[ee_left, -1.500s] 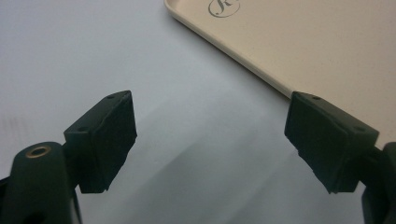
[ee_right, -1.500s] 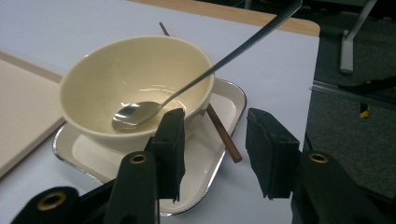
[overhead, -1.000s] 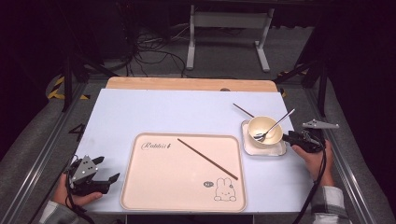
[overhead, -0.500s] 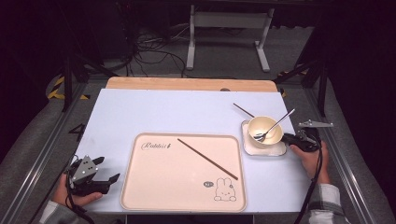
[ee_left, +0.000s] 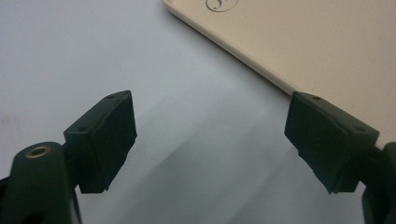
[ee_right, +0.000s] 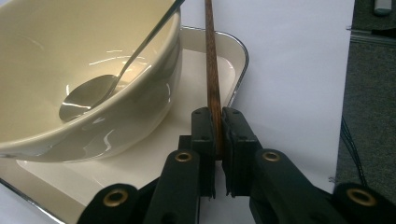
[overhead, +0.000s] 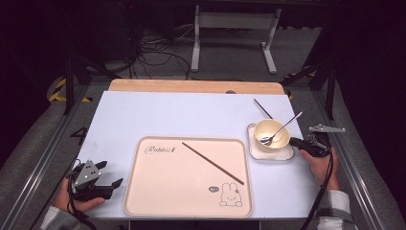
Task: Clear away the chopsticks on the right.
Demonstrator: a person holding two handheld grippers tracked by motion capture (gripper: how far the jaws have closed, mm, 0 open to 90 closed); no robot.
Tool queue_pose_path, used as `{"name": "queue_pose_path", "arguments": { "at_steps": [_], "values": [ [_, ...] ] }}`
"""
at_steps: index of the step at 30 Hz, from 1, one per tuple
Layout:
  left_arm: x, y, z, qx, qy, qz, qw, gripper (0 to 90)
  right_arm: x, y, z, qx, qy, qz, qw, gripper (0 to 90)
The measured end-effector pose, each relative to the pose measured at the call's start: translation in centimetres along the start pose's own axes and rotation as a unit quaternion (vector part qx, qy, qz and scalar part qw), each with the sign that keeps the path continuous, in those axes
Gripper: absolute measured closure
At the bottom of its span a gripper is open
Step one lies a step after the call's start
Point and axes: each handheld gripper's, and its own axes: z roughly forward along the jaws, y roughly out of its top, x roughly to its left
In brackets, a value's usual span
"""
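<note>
Two chopsticks matter here, and my right tongs (ee_right: 217, 140) have just been closing on one of them: the chopstick (ee_right: 211, 65) now sits pinched between the pads at its near end, running away from me past the bowl (ee_right: 84, 74). It lies partly over the dish (ee_right: 212, 77) under the bowl, just beside the bowl's wall, its far end out on the desk (overhead: 182, 112) beyond.

To do this well I judge I should lift straight up first, keeping the stick level. The hold is at the very end, so the long free length will want to droop or swivel. A slow rise, then a swing toward the tray, should keep it from knocking the bowl.

My left tongs (ee_left: 210, 135) rest wide apart and hold nothing, low on the desk beside the tray's (overhead: 143, 191) near left corner, well away from the bowl.

Nearest the bowl, the spoon (overhead: 282, 128) is the thing to mind: it leans in the bowl with its handle sticking out over the rim toward the desk's far right, close to my path. Left of the bowl, the other chopstick (overhead: 213, 163) already lies aslant on the tray, and mine should land beside it without rolling it.
</note>
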Motion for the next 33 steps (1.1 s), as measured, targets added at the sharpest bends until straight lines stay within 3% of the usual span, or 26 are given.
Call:
{"name": "queue_pose_path", "arguments": {
  "at_steps": [13, 24, 33],
  "values": [
    [0.0, 0.0, -0.1, -0.003, 0.002, -0.002, 1.0, 17.5, -0.5, -0.3, -2.7, -0.065, -0.019, 0.016, 0.9976, 84.6],
    [0.0, 0.0, -0.1, -0.003, 0.001, -0.001, 1.0, 17.5, -0.7, 0.1, -5.1, -0.132, -0.044, 0.033, 0.9897, 84.7],
    [0.0, 0.0, 0.0, -0.001, 0.001, 0.0, 1.0, 17.5, -0.9, 0.0, -6.2, -0.168, -0.047, 0.055, 0.9831, 84.7]
  ]
}}
